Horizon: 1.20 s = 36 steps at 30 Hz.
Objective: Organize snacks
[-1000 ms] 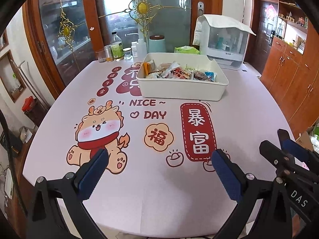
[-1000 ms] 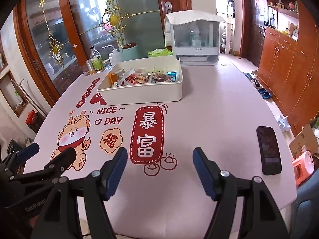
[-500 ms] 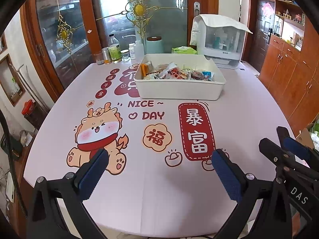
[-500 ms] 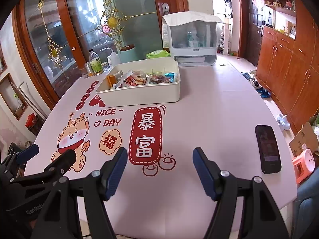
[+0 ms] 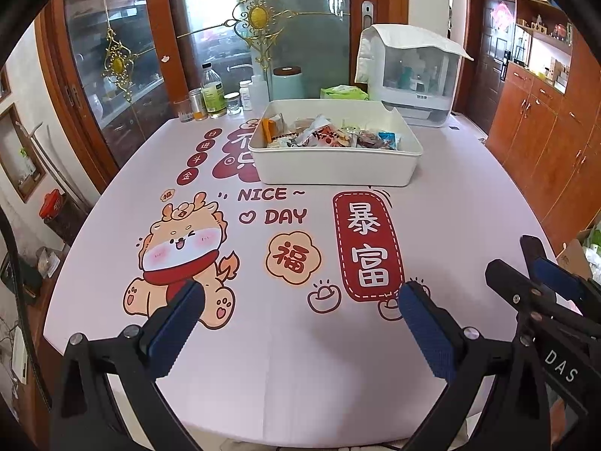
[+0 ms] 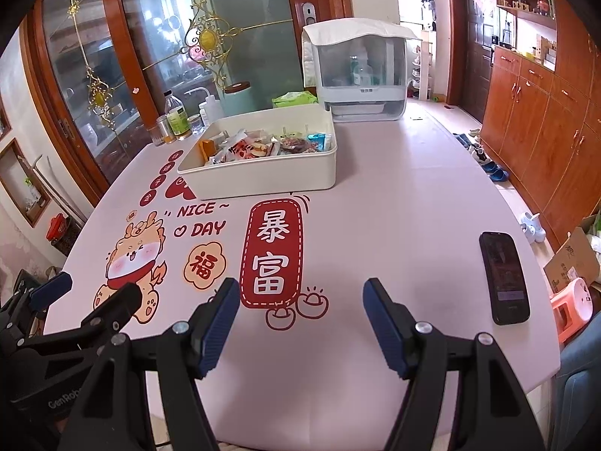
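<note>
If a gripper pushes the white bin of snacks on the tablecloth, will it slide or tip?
The white bin is low and wide with a flat base, so it probably slides rather than tips. Its snack packets look light and loose, so they may shift.

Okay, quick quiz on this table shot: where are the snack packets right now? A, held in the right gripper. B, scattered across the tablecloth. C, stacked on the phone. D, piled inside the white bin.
D: the snack packets all lie inside the white bin, and the right gripper stands open and empty.
</note>
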Tool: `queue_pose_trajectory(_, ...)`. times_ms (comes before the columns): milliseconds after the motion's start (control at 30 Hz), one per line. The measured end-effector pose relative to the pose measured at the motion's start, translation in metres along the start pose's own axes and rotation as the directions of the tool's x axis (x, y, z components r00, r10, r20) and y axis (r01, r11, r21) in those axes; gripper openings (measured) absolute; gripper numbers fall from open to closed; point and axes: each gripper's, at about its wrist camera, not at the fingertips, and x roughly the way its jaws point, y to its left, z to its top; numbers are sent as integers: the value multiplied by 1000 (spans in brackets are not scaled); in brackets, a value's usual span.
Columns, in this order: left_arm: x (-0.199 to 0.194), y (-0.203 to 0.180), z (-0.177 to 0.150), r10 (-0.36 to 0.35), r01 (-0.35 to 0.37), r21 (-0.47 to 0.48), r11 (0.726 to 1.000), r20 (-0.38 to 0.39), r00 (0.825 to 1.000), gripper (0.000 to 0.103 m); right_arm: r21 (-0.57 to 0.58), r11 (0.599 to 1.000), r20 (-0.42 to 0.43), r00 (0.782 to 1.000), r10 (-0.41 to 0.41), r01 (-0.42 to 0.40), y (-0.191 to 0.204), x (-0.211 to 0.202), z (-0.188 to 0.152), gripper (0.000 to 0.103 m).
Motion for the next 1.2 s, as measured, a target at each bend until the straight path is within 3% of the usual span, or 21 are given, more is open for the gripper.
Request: queue_pose_trajectory(1200,5,1,-7,-7,7,13,1000,-17,1000,103,14,1000,-19,1000,1,-1,-1,6,-7,69)
